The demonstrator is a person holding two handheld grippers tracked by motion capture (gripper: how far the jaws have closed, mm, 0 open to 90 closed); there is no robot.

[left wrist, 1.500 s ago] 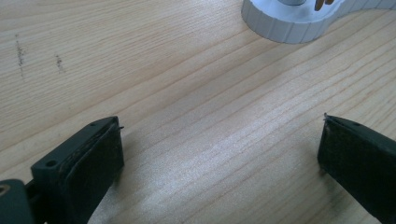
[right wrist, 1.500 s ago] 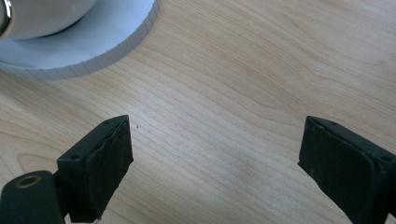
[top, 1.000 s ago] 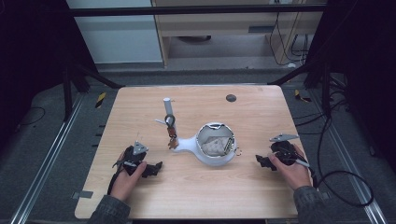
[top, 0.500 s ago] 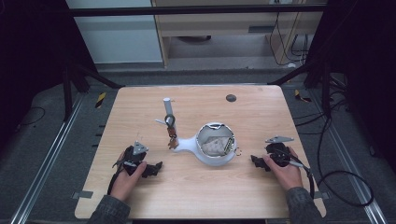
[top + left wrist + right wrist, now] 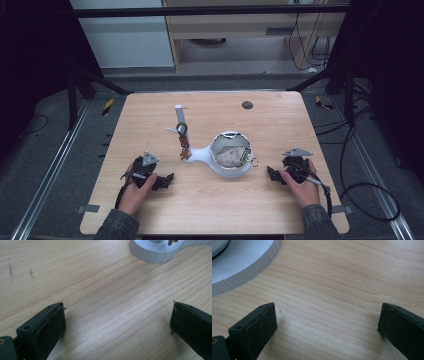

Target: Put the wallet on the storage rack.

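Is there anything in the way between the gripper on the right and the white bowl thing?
Nothing visible. Bare wooden table lies between the right hand-held gripper and the white dish. Its jaws have just been opening, with nothing between them. A small metal ring lies by the dish's rim, slightly off that line.

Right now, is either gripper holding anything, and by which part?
Nothing is held. The left gripper and right gripper rest open on the table, bare wood between their fingers, beside the white dish.
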